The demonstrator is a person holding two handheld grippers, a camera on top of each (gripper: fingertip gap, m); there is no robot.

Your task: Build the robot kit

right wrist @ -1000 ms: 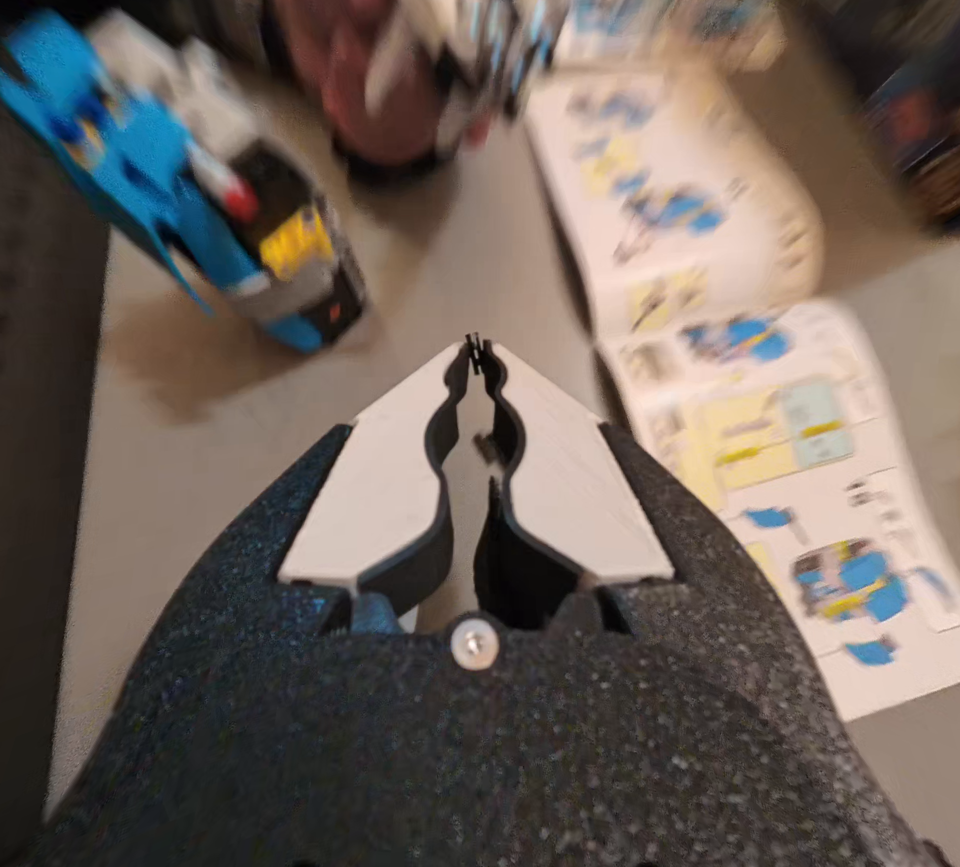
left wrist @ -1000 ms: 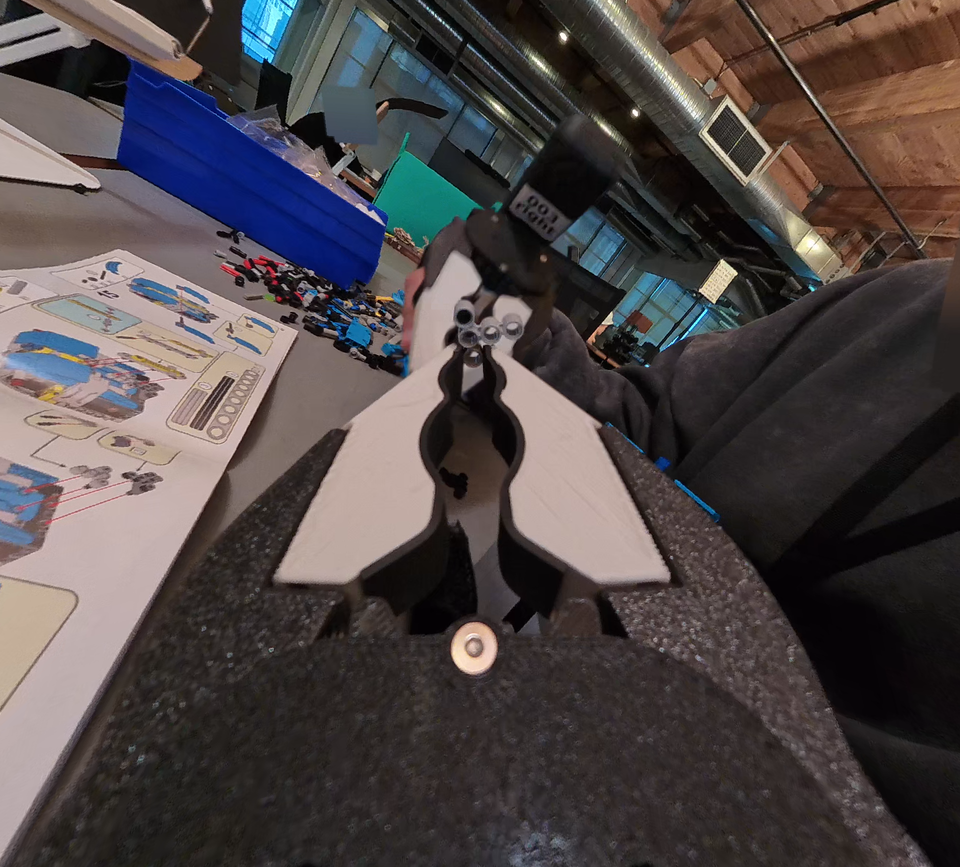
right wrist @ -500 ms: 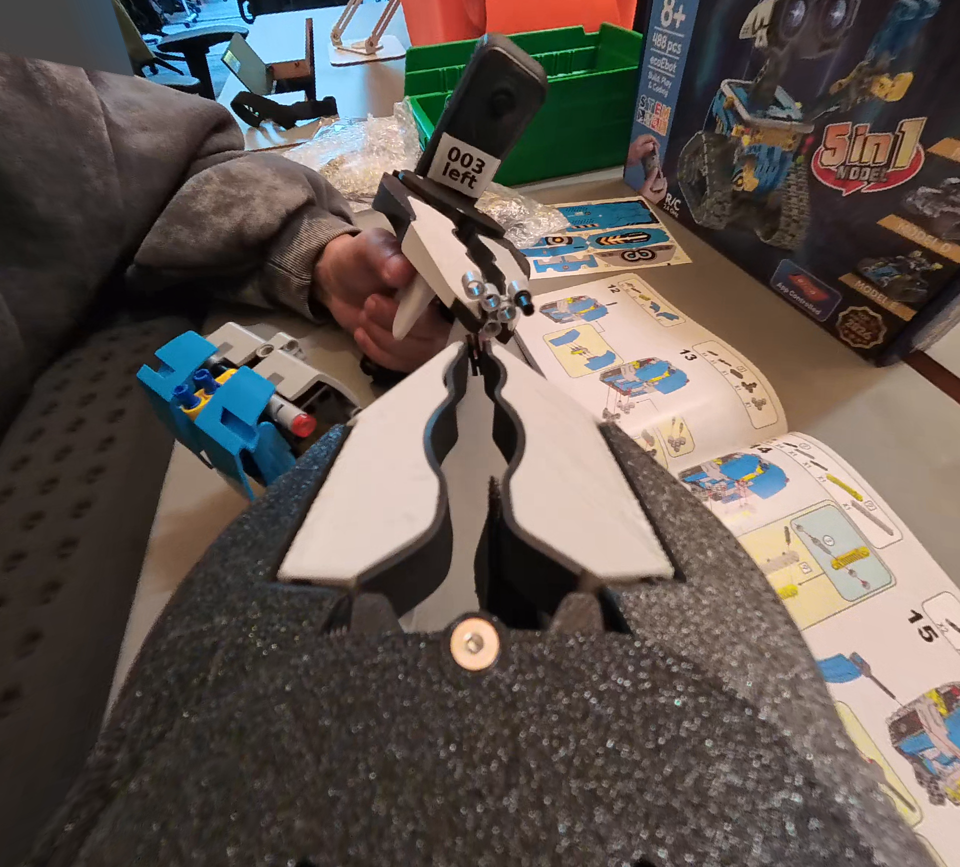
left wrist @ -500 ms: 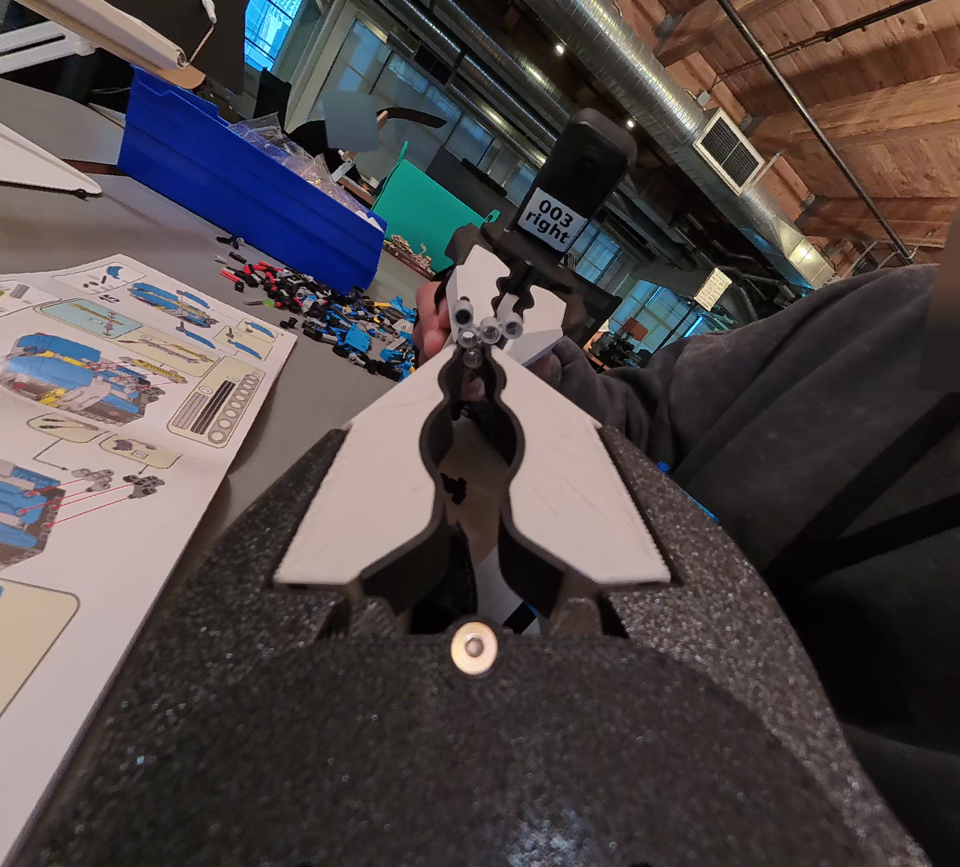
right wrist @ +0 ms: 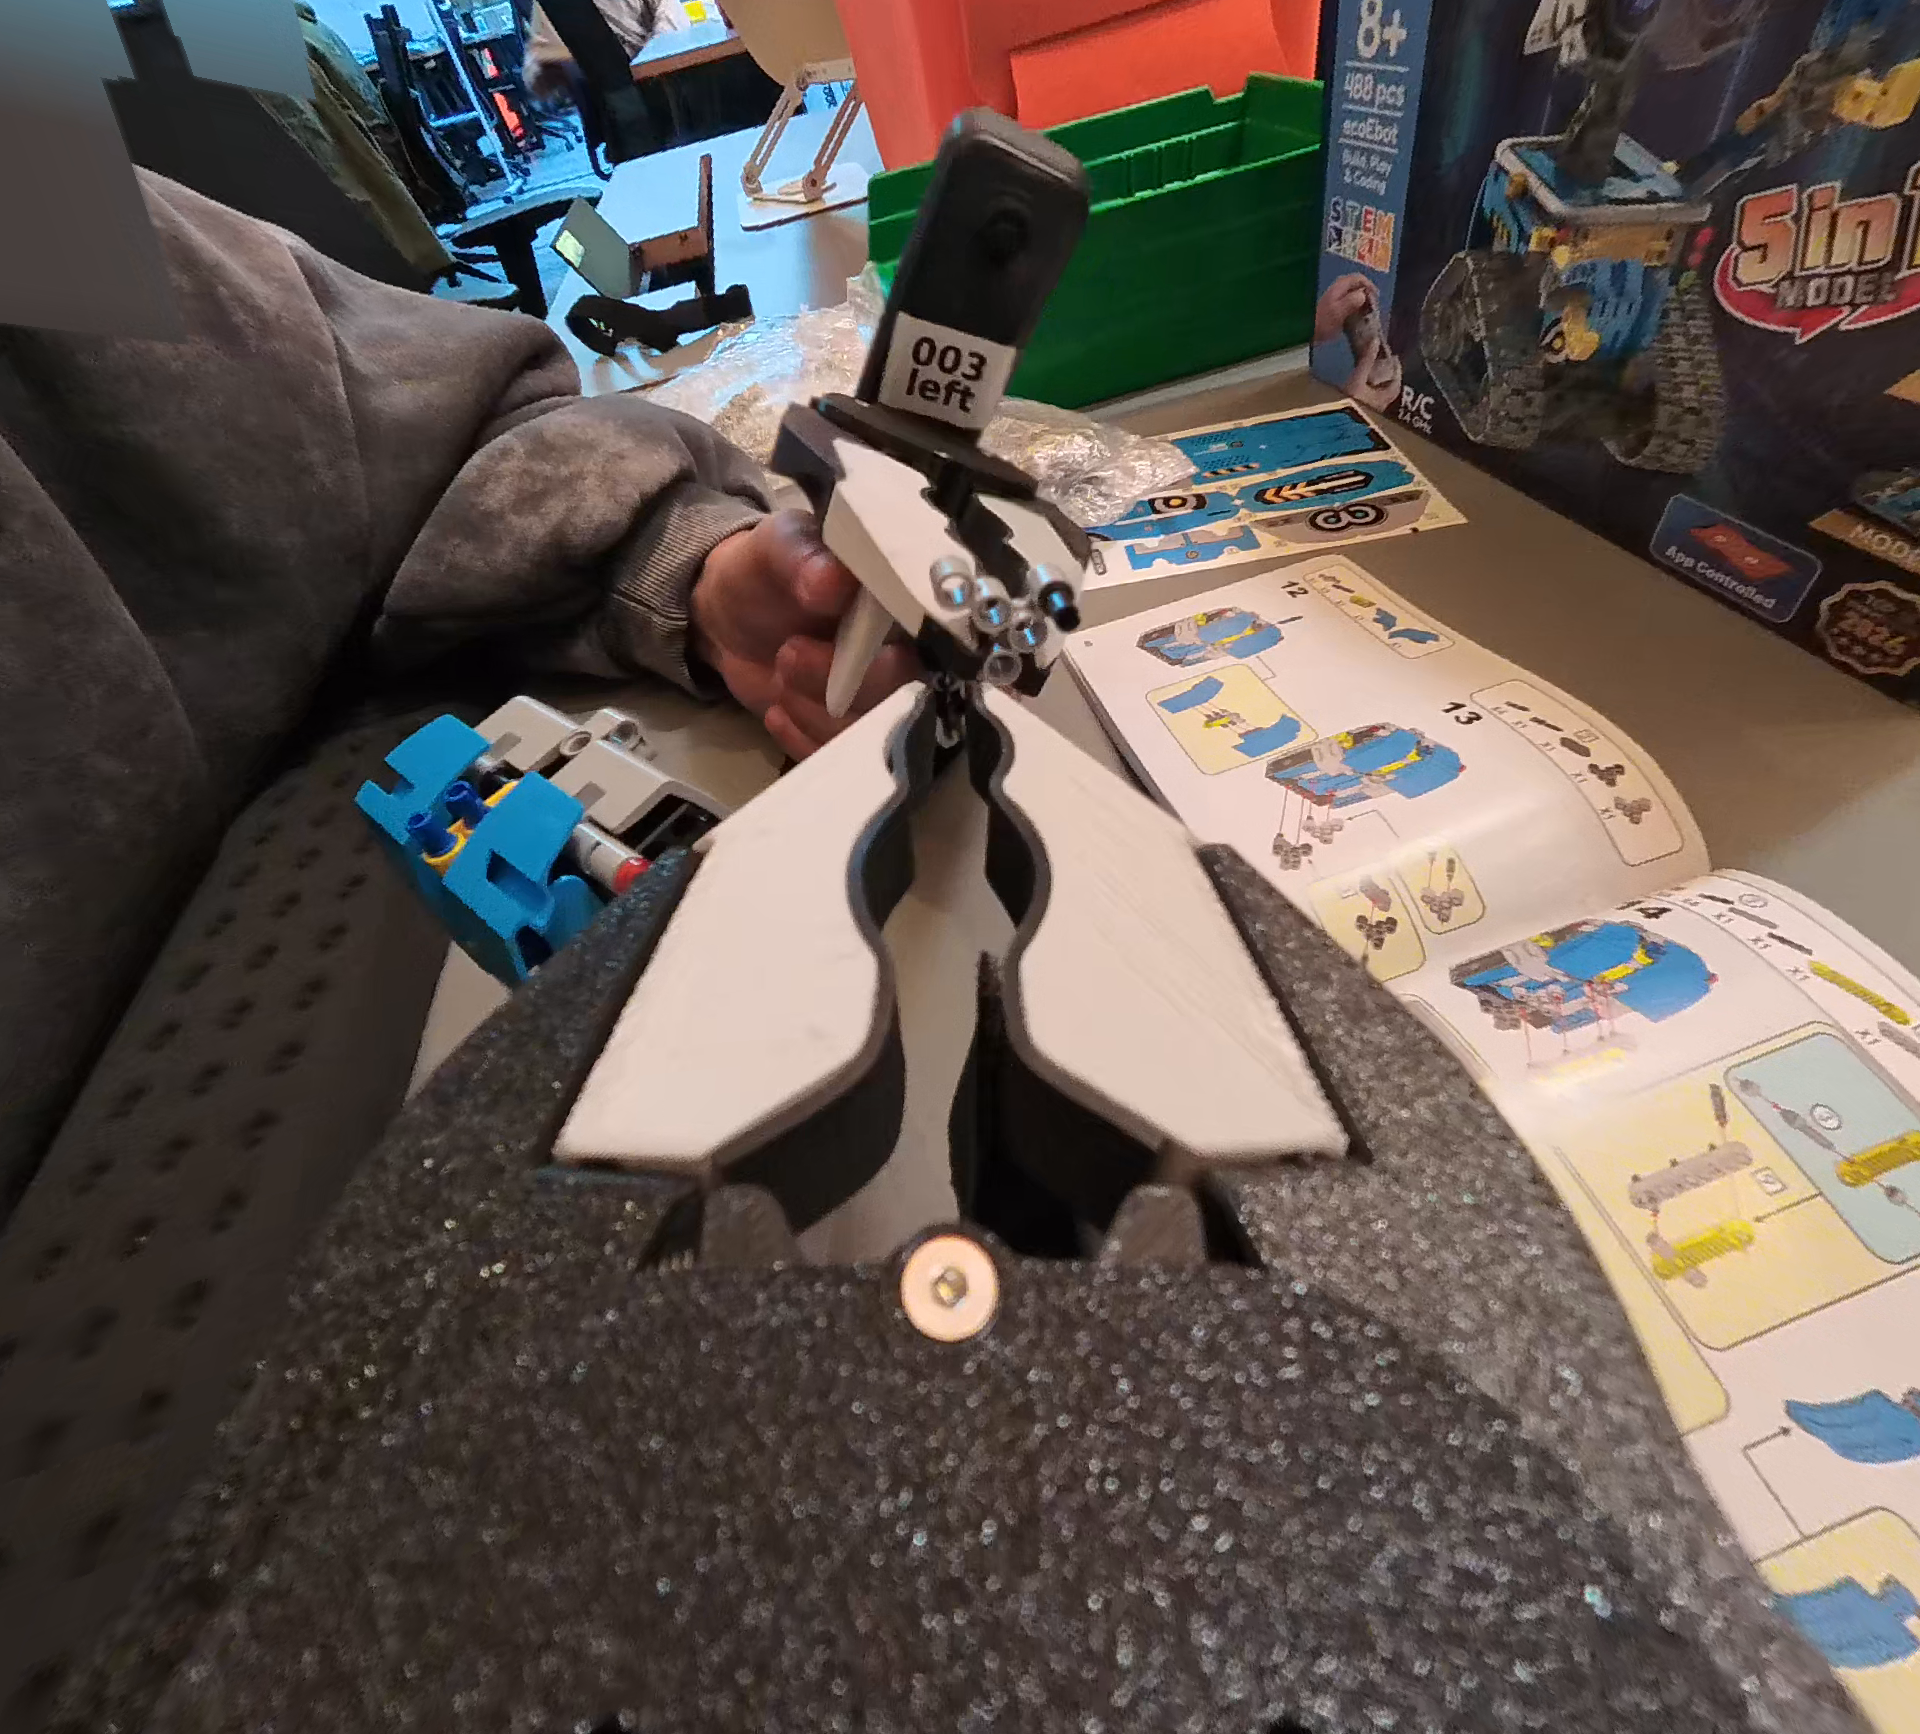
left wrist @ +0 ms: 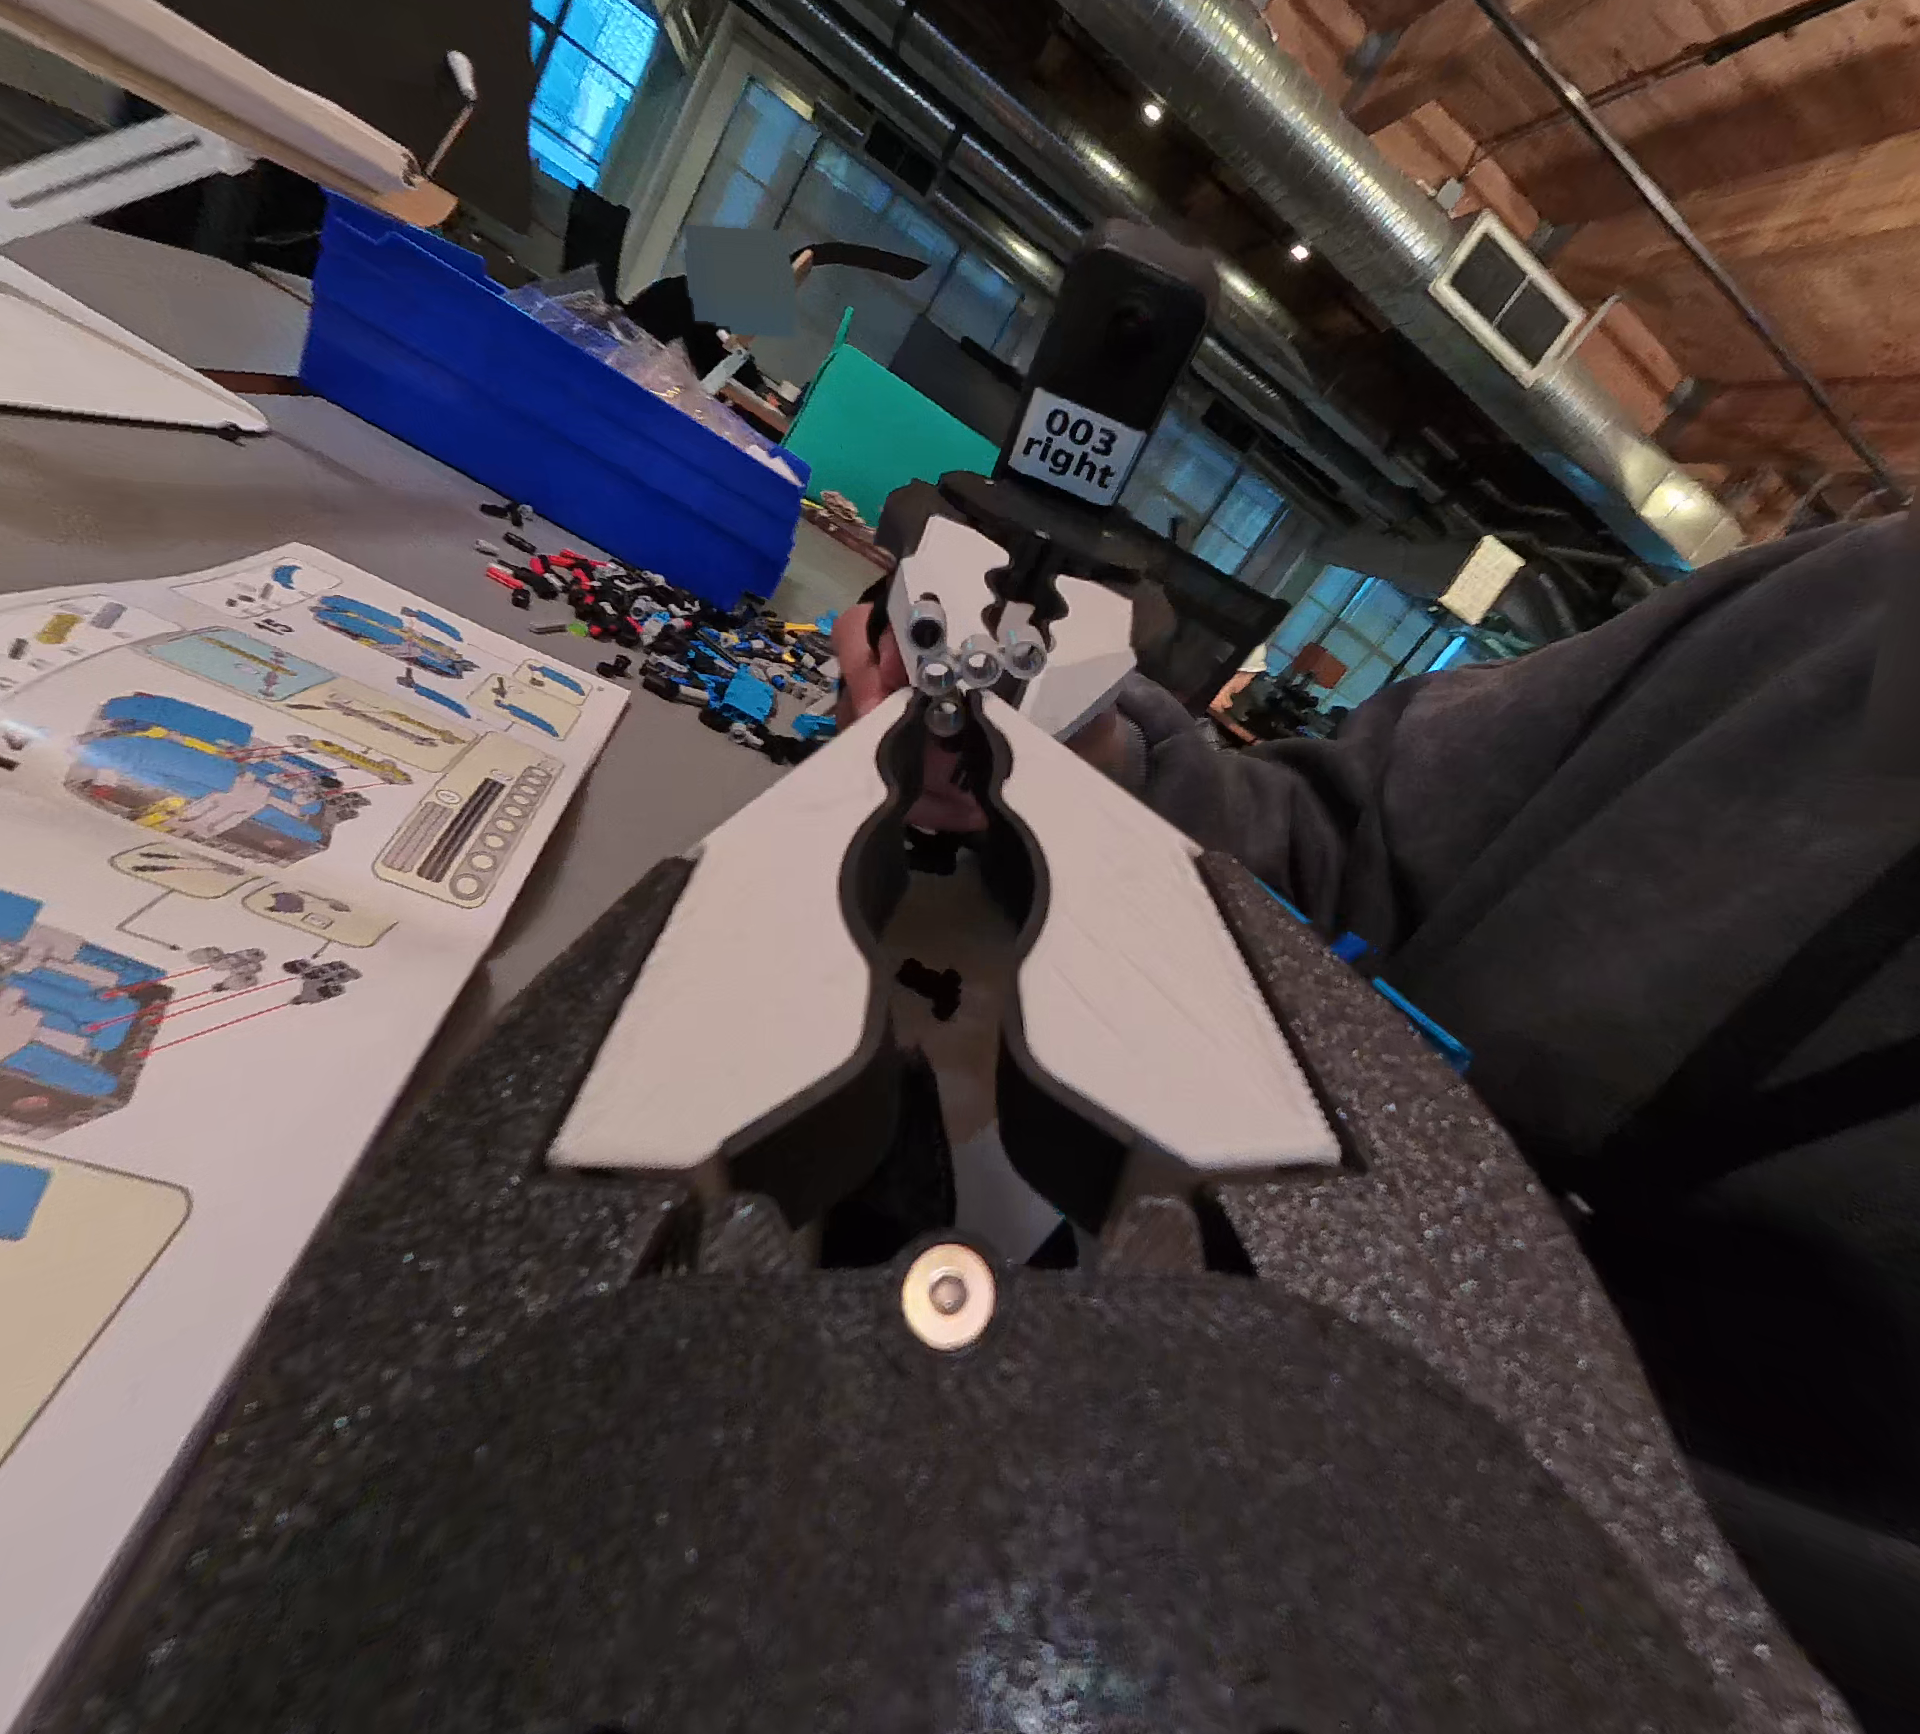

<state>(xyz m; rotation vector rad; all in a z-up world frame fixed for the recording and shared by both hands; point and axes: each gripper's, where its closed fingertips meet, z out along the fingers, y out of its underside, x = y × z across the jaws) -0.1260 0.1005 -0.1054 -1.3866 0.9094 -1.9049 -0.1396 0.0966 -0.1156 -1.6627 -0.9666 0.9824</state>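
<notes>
The left gripper (left wrist: 943, 716) pinches a small grey connector piece (left wrist: 971, 661) at its very tips, jaws drawn in narrow around the lowest of its round sockets. Facing it, tip to tip, the right gripper (right wrist: 948, 716) is nearly closed on a tiny black pin (right wrist: 945, 718), right under that same connector piece.

Both meet in the air above the desk (right wrist: 1621, 583). The open instruction booklet (right wrist: 1455, 853) lies on the desk just right of the connector piece in the right wrist view, with a partly built blue and grey model (right wrist: 499, 832) on the opposite side, by the person's sleeve (right wrist: 468, 479). Beyond the booklet stand a green bin (right wrist: 1174, 250) and the kit box (right wrist: 1642, 178). In the left wrist view, loose parts (left wrist: 675, 635) are scattered past the booklet, before a blue bin (left wrist: 540, 427).

The connector looks light, hard and smooth, likely to twist if pinched off-centre; a hold across a socket barrel seems best. The pin is tiny and easy to drop.
</notes>
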